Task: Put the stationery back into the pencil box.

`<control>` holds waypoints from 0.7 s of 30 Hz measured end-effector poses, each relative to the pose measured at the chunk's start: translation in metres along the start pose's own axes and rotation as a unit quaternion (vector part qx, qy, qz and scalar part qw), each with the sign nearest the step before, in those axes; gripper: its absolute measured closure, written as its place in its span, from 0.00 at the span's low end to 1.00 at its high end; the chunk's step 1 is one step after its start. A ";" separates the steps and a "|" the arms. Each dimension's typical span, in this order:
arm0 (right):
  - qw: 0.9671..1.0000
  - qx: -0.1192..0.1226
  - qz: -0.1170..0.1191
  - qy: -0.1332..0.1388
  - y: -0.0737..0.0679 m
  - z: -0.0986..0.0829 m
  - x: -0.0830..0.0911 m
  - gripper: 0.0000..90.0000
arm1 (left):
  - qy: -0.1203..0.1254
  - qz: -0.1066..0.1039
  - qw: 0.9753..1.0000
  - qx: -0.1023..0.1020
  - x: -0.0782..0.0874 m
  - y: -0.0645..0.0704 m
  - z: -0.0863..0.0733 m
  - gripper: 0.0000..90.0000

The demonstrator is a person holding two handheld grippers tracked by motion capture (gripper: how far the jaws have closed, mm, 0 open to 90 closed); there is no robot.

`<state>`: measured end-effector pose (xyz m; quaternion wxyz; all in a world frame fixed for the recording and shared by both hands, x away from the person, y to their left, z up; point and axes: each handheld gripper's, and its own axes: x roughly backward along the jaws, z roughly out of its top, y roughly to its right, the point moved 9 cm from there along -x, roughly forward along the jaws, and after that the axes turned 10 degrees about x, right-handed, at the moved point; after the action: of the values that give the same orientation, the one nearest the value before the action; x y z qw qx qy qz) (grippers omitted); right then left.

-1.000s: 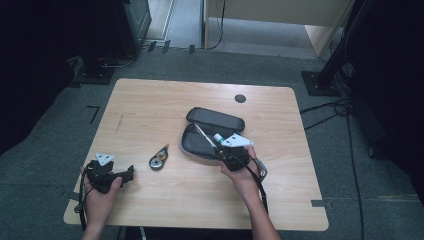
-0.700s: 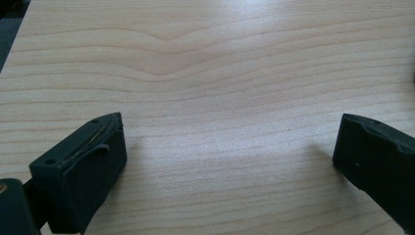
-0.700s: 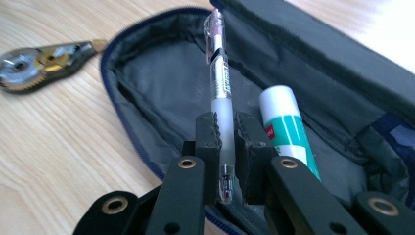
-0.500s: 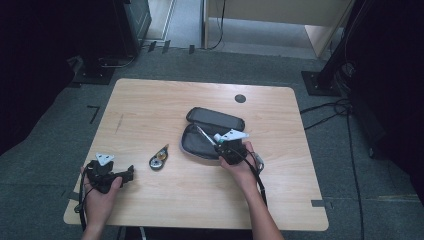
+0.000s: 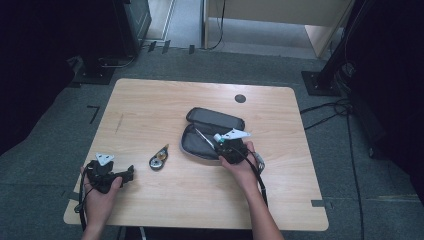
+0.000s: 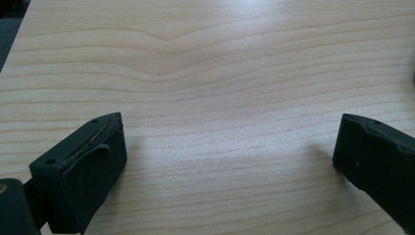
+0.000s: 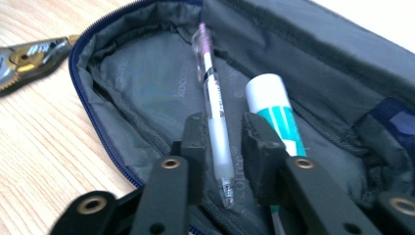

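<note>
White pen (image 7: 215, 115), perhaps between tool jaws

Both forearms are bare, with no sleeves in the high view. The left claw (image 5: 131, 172) is a black block with a grey three-cornered plate on top and a black cable trailing from it; close up, its two jaws are thick matte-black blocks, one with a frayed pad edge and small holes. The right claw (image 7: 221, 142) is black too, with a pale grey three-cornered plate and a black cable; its jaw arms carry brass-ringed rivets, and its pads have rough edges.
</note>
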<state>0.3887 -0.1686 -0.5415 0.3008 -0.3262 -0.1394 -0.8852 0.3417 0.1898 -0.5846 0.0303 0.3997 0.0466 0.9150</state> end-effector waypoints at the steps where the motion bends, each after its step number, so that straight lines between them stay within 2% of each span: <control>1: 1.000 -0.001 -0.002 0.005 0.001 0.001 0.002 0.73 | 0.000 0.000 1.000 0.000 0.000 0.000 0.000 0.00; 6: 0.999 -0.019 0.000 0.026 0.003 0.006 0.014 0.50 | 0.000 0.000 1.000 0.000 0.000 0.000 0.000 0.00; 11: 0.999 -0.037 -0.013 0.029 0.007 0.004 0.026 0.26 | 0.000 0.000 1.000 0.000 0.000 0.000 0.000 0.00; 16: 0.999 -0.038 -0.022 0.020 0.010 -0.003 0.036 0.03 | 0.000 0.000 1.000 0.000 0.000 0.000 0.000 0.00; 17: 0.999 -0.040 -0.024 0.015 0.011 -0.005 0.037 0.00 | 0.000 0.000 1.000 0.000 0.000 0.000 0.000 0.00; 21: 0.999 -0.046 -0.018 0.018 0.012 -0.010 0.043 0.00 | 0.000 0.000 1.000 -0.001 0.000 0.000 0.000 0.00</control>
<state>0.3648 -0.2014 -0.5204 0.2717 -0.3214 -0.0995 -0.9017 0.3417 0.1899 -0.5845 0.0305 0.3997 0.0459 0.9150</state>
